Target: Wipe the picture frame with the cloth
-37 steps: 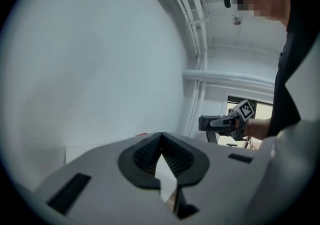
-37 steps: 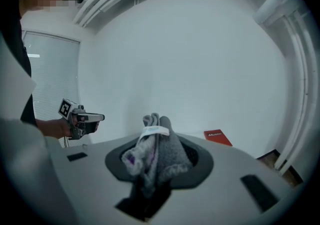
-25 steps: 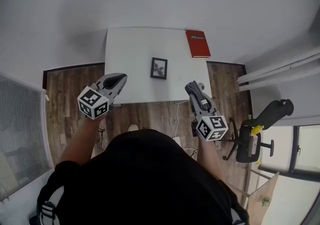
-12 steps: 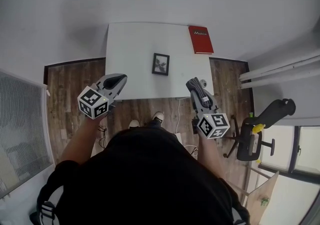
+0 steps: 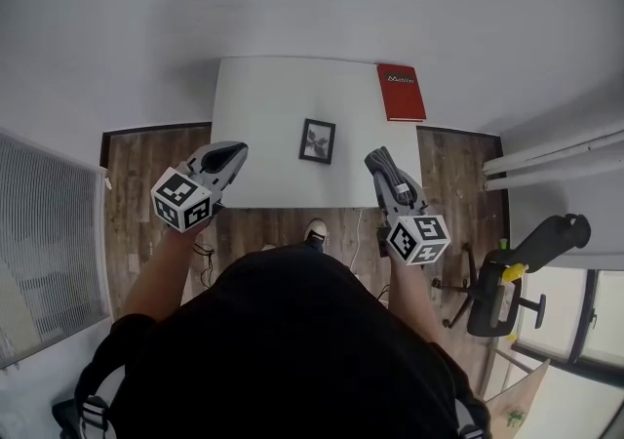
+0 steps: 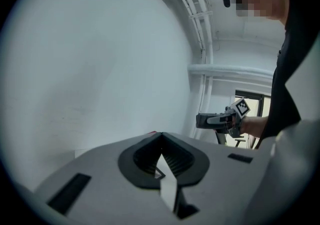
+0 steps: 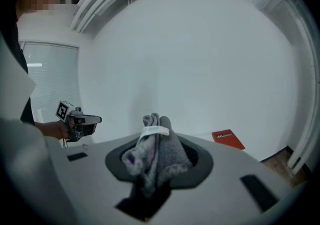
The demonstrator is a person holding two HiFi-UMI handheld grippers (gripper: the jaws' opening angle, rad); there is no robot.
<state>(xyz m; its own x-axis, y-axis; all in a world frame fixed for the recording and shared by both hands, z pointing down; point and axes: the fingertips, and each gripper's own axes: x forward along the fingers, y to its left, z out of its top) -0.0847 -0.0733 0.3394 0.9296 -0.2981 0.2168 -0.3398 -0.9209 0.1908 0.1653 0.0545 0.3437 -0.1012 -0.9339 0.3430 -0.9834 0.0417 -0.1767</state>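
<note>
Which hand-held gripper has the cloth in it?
The right hand-held gripper: a grey cloth is pinched between its jaws. The left hand-held gripper is shut with nothing in it.

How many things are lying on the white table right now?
2. The picture frame lies near the middle of the table; the red book lies at its far right corner. Its near corners are partly hidden, so something small could be missed.

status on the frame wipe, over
Left gripper shut, empty; right gripper shut on cloth. Picture frame on table, not yet touched. Red book off to the side.
</note>
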